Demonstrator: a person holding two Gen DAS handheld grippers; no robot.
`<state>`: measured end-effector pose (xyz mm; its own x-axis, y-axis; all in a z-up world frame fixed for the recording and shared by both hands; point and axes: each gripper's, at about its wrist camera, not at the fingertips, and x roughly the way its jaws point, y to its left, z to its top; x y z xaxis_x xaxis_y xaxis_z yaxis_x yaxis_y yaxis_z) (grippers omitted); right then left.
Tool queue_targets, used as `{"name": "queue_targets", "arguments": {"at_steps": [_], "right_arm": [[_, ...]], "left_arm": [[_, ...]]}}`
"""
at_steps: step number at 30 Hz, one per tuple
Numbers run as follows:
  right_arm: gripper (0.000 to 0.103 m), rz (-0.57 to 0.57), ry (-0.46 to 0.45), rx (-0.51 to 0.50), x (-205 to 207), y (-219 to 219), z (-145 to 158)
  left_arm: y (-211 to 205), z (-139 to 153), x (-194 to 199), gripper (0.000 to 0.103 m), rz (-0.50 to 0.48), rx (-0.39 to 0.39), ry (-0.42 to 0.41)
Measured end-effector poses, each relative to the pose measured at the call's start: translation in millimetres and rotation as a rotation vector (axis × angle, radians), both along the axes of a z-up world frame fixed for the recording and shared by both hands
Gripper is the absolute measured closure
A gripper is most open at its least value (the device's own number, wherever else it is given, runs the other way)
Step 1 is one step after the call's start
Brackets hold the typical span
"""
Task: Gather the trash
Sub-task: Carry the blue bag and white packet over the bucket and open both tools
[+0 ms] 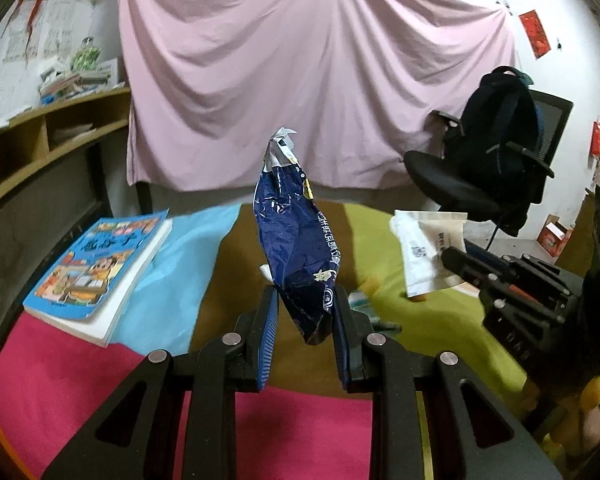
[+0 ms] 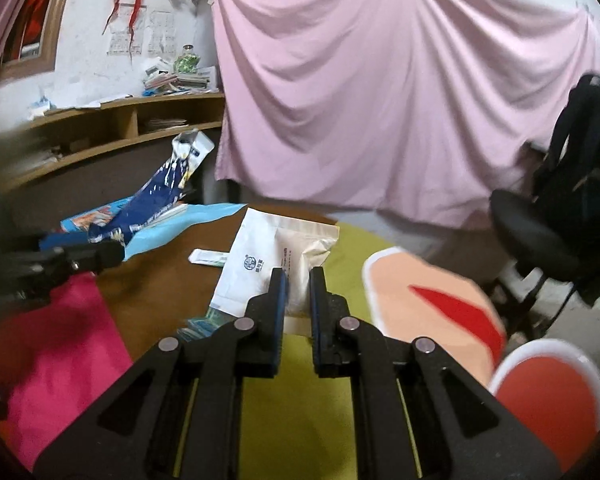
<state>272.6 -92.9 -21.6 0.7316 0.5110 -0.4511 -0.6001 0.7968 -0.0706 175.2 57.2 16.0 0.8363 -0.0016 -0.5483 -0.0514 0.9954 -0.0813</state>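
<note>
Table (image 1: pixel 80 392) was covered in colour patches: magenta nearest, then brown, lime and light blue, with a pink sheet (image 1: pixel 300 72) hung across the wall behind.

Left gripper (image 1: pixel 305 308) was clamped on the lower end of a crumpled blue wrapper (image 1: pixel 296 248). Wrapper stood up from the pads, clear of the table, silver torn top highest. In the right view the same wrapper (image 2: pixel 156 200) leaned up and to the right from the left gripper's tip (image 2: pixel 100 254).

Right gripper (image 2: pixel 298 280) was narrow, pinching a white pouch (image 2: pixel 268 260) by its near edge. Pouch was off the table; in the left view it (image 1: pixel 424 252) hung at the right gripper's tip (image 1: pixel 456 262).

More trash still lay on the table: a small white packet (image 2: pixel 208 258) just beyond the pouch, and a blurred teal-and-white scrap (image 2: pixel 198 326) below it.

Left of the wrapper, a picture book (image 1: pixel 96 268) lay on the blue patch. Further back right, an office chair (image 1: pixel 460 184) held a black backpack (image 1: pixel 496 128). Wooden shelf (image 1: pixel 56 120) with clutter ran along the left wall.
</note>
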Motion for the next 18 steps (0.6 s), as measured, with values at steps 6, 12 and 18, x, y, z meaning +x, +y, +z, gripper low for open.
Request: {"name": "queue_targets", "arguments": {"at_steps": [6, 12, 18], "right_arm": [[0.063, -0.041, -0.086, 0.093, -14, -22, 17], [0.063, -0.104, -0.176, 0.2, -27, -60, 39], [0.063, -0.188, -0.223, 0.256, -34, -97, 51]], "left_arm": [[-20, 16, -6, 0.081, -0.038, 0.036, -0.068], [-53, 32, -9, 0.081, -0.108, 0.078, -0.138], [-96, 45, -4, 0.081, -0.196, 0.1, -0.178]]}}
